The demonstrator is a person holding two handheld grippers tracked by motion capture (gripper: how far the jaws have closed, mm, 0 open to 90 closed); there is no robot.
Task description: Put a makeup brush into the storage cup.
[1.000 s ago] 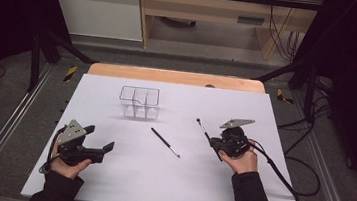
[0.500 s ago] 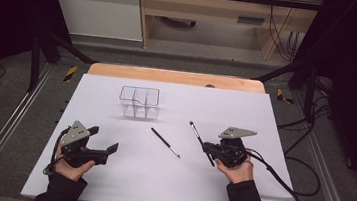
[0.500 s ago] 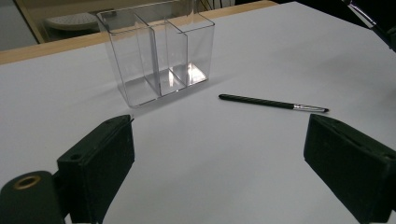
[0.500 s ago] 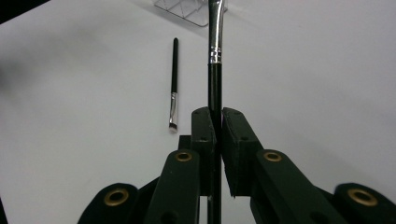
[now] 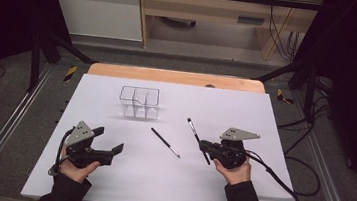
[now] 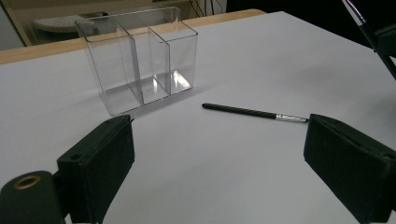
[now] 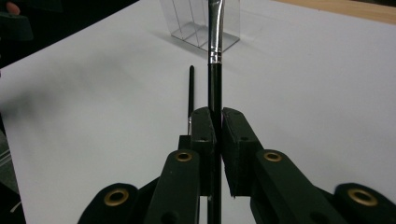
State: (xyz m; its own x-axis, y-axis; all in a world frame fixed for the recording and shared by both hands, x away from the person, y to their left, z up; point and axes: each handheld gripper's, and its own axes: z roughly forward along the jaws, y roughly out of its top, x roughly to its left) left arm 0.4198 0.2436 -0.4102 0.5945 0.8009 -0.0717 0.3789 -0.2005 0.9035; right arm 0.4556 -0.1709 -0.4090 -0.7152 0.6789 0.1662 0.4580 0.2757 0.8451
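Note:
A clear three-compartment organizer (image 5: pixel 139 101) (image 6: pixel 140 56) (image 7: pixel 201 23) stands upright at the far middle of the white sheet. A thin black brush (image 5: pixel 165 143) (image 6: pixel 254 112) (image 7: pixel 190 93) lies flat in front of it. My right gripper (image 5: pixel 204 146) (image 7: pixel 217 116) is shut on the handle of a second black brush (image 5: pixel 195 135) (image 7: pixel 215 60), held above the sheet with its bristle end pointing away toward the organizer. That held brush (image 6: pixel 369 32) also shows at the top right of the left gripper view. My left gripper (image 5: pixel 108 140) (image 6: pixel 219 158) stands open at the near left, nothing between its jaws, facing the lying brush.
The white sheet (image 5: pixel 265 119) covers the table, with a wooden strip (image 5: pixel 174 76) along its far edge. The right gripper's cable (image 5: pixel 284 177) trails off to the right. Metal rails (image 5: pixel 7 128) run along both sides of the table.
My right gripper has shifted a little left and nearer the person, carrying the held brush with it. The left gripper has hardly moved.

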